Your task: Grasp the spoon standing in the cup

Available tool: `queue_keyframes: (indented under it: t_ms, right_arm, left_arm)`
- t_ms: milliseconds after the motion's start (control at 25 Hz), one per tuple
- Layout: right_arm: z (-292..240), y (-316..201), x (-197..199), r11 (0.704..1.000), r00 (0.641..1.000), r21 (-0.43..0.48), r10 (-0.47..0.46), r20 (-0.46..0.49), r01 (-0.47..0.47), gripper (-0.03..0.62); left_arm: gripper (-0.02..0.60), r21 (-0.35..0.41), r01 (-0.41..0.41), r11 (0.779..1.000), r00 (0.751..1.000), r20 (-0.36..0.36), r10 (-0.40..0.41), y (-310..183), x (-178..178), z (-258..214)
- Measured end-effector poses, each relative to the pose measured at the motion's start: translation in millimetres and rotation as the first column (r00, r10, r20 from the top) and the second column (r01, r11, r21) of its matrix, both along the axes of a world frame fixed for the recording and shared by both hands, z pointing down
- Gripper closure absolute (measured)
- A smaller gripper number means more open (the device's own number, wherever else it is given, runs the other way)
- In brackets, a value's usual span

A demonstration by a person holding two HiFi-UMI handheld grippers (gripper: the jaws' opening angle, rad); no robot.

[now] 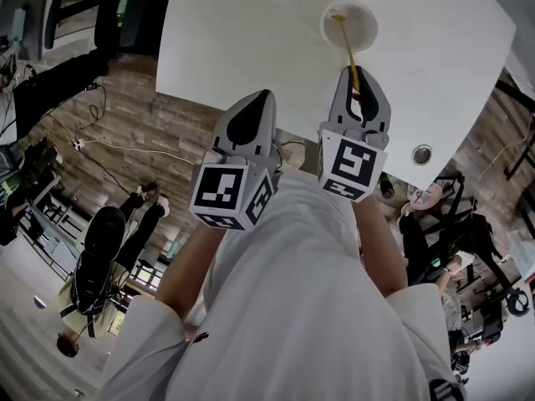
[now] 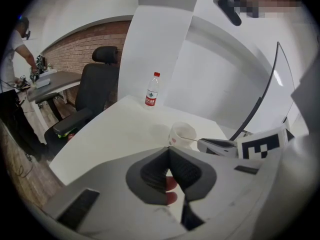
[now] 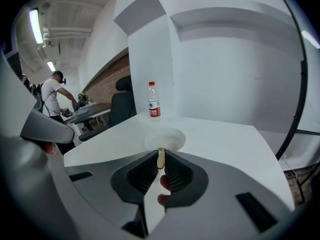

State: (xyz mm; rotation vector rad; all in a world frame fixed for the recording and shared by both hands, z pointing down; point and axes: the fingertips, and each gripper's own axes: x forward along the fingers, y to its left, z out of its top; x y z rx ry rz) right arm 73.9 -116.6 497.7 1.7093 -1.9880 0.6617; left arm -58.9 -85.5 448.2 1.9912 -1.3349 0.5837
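A white cup (image 1: 349, 25) stands on the white table (image 1: 251, 40), and a yellowish spoon (image 1: 344, 40) leans out of it toward me. My right gripper (image 1: 358, 78) is shut on the spoon's handle end, just short of the cup's rim. In the right gripper view the pale handle (image 3: 160, 159) sits pinched between the dark pads, with the cup (image 3: 165, 139) right behind it. My left gripper (image 1: 255, 98) hangs over the table's near edge, left of the cup, shut with nothing in it. The left gripper view shows the cup (image 2: 182, 133) just past the closed tips (image 2: 168, 149).
A water bottle (image 2: 152, 90) stands at the table's far side, beyond the cup. A black office chair (image 2: 97, 91) sits at the table's left. A round cable hole (image 1: 422, 154) lies near the table's right edge. A person (image 3: 52, 96) works at another desk far left.
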Motion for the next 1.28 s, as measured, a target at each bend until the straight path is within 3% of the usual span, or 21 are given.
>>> queue_keyframes:
  t_ms: [800, 1280]
  right_arm:
    - [-78, 26, 33, 0.990, 0.999, 0.135, -0.040, 0.009, 0.039, 0.554]
    - [-133, 58, 63, 0.980, 1.000, 0.199, 0.000, 0.010, -0.002, 0.554]
  left_arm:
    - [0.571, 0.113, 0.000, 0.994, 1.000, -0.022, 0.002, 10, 15, -53]
    - [0.571, 0.228, -0.001, 0.974, 0.999, -0.052, 0.013, 19, 20, -104]
